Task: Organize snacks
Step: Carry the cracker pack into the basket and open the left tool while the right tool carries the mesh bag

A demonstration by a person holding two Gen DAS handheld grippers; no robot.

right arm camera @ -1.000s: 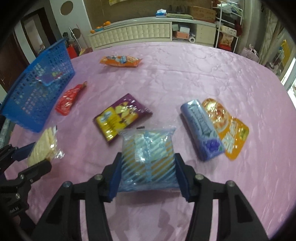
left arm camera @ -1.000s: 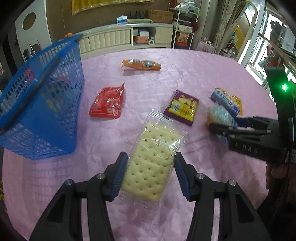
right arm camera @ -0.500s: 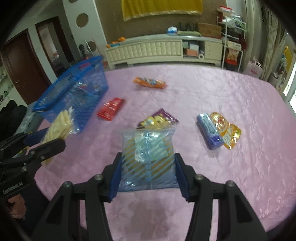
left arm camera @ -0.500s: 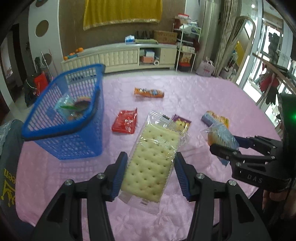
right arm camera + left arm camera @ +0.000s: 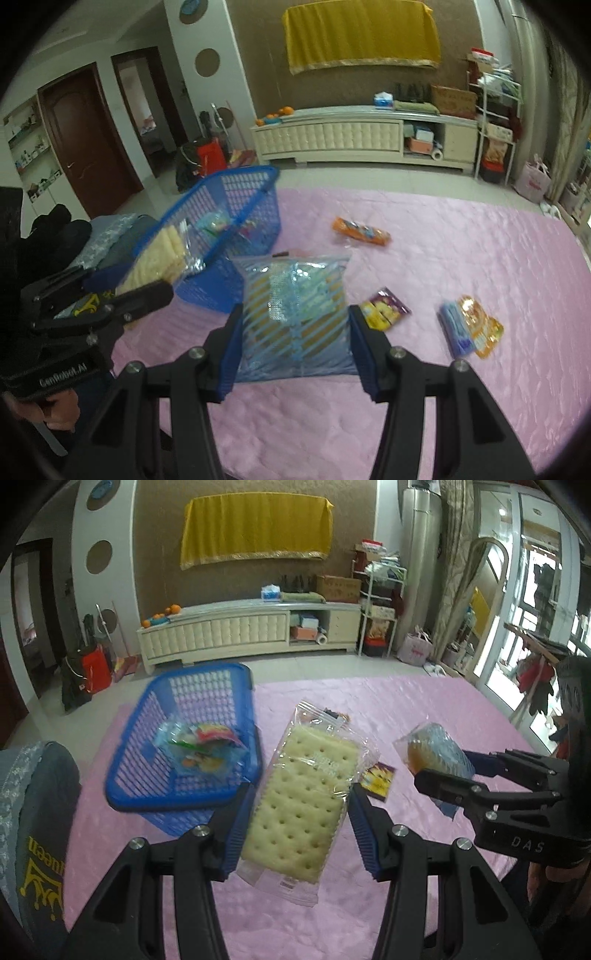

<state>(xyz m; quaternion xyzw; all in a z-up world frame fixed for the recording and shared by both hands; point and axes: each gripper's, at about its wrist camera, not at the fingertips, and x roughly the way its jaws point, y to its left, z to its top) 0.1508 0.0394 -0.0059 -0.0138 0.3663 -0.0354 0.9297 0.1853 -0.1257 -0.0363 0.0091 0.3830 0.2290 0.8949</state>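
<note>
A: What does each gripper carry, and why this way?

B: The left gripper (image 5: 297,829) has its fingers (image 5: 239,827) clamped on the long edges of the cracker pack (image 5: 301,797), held clear above the desk (image 5: 406,709). The right gripper (image 5: 293,345) pinches the blue striped bag (image 5: 295,317) by its sides. Edge grips probably spare the contents from crushing, and both packs look bound for the blue basket (image 5: 184,746).

A: Where does the basket stand?

B: At the left of the pink-covered surface, already holding a few wrapped snacks (image 5: 201,747).

A: What does one view add?

B: The right wrist view shows what remains loose: an orange packet (image 5: 360,230), a purple-and-yellow packet (image 5: 384,308), and a blue pack (image 5: 456,332) beside an orange pouch (image 5: 482,326). In the left wrist view the cracker pack hides most of these, but the basket's interior is seen from above.
</note>
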